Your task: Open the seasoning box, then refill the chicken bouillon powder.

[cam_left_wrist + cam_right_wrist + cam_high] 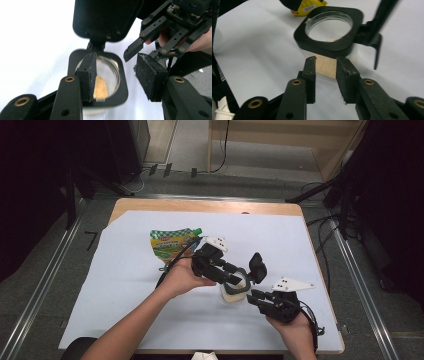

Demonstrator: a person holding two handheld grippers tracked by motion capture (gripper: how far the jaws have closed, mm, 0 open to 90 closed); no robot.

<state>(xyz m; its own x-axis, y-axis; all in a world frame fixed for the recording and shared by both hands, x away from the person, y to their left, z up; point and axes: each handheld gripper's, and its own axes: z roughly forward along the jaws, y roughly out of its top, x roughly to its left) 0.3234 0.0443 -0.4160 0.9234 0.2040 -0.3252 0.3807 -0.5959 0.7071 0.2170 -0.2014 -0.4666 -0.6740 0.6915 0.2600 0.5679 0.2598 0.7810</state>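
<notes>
No readable text anywhere. Printed label on the green-checked pouch (172, 243) with a red patch near its top, lettering too small and blurred to make out. In the right gripper view, a white barcode sticker on the pouch's yellow corner (310, 6), bars and digits not legible. No marks to read on the jar (329, 32), its black lid frame, or either gripper.

Clear square jar (234, 292) with black flip-top lid (258, 268) holds tan powder; green-checked yellow pouch (172, 243) at centre; white sheet (125, 285) covers the wooden bench (200, 206).
</notes>
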